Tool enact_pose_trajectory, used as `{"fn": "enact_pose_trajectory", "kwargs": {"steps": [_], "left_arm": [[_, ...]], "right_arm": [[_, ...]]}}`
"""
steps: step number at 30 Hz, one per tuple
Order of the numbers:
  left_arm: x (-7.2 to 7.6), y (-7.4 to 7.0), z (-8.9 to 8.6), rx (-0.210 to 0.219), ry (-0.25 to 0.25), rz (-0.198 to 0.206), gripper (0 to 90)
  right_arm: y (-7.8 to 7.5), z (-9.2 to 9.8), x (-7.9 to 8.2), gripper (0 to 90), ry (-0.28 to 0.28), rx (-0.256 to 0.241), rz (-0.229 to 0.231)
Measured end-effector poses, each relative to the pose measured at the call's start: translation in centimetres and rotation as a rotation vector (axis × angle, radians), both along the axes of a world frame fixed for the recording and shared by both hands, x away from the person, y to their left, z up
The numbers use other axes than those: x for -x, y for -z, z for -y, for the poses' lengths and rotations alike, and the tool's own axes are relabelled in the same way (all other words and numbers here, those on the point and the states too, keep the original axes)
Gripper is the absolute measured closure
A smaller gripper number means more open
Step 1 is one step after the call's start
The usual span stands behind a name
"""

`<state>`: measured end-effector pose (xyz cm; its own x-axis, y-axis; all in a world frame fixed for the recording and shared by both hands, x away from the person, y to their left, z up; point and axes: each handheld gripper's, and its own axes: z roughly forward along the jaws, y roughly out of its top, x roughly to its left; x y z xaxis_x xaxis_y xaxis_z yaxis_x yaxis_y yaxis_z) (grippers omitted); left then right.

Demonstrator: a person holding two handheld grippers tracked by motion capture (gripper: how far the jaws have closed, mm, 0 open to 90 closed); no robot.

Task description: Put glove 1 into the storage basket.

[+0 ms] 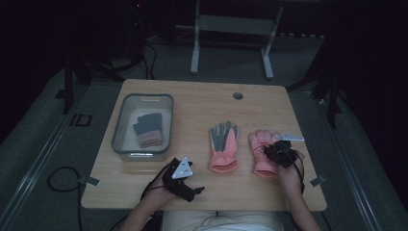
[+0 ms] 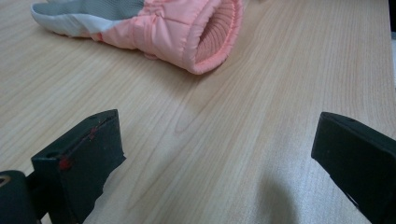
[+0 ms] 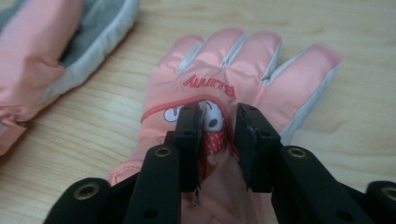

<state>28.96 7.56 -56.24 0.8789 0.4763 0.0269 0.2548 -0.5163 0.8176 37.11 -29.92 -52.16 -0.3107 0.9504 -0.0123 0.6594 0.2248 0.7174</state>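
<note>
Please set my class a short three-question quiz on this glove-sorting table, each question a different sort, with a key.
1. True or false: the right tongs pinch the back of the pink glove printed "Bunny".
2. What lies in the grey bin? A) a dark grey glove with a pink cuff B) a cap C) scissors
3. Fill in: the left tongs stand ____ over bare wood.

Key: 1 true; 2 A; 3 open.

Your high view looks forward and down over the whole table (image 1: 202,187). Your left gripper view sits low, facing the palm-up glove (image 2: 177,28) across bare wood. Your right gripper view looks closely onto the other glove (image 3: 243,70); both gloves appear overhead too.
</note>
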Motion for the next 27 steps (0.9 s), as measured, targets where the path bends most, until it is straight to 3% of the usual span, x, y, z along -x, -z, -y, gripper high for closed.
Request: {"fn": "enact_pose_trajectory", "kwargs": {"steps": [3,6,9,16,18,22,27], "left_arm": [[0.0,0.0,0.0,-0.001,-0.003,0.006,1.7],[-0.1,0.0,0.0,0.0,-0.003,0.004,1.7],[-0.1,0.0,0.0,0.0,-0.003,0.001,1.7],[0.0,0.1,0.1,0.0,-0.008,0.006,1.7],[-0.1,0.1,0.1,0.004,-0.008,0.004,1.7],[0.0,0.1,0.1,0.003,-0.007,0.001,1.7],[-0.1,0.1,0.1,0.001,-0.009,-0.002,1.7]], "right_arm": [[-0.6,0.3,0.0,65.4,-0.077,0.02,0.033],[-0.9,0.4,-0.4,63.0,-0.186,0.092,0.025],[-0.9,0.4,-0.5,62.2,-0.224,0.132,0.001],[0.1,0.4,-0.6,62.0,-0.219,0.135,-0.018],[0.2,0.3,-0.6,65.8,-0.193,0.116,-0.025],[0.4,-0.2,-0.7,77.2,-0.177,0.127,-0.034],[0.3,0.2,-0.8,82.7,-0.125,0.053,-0.047]]}}
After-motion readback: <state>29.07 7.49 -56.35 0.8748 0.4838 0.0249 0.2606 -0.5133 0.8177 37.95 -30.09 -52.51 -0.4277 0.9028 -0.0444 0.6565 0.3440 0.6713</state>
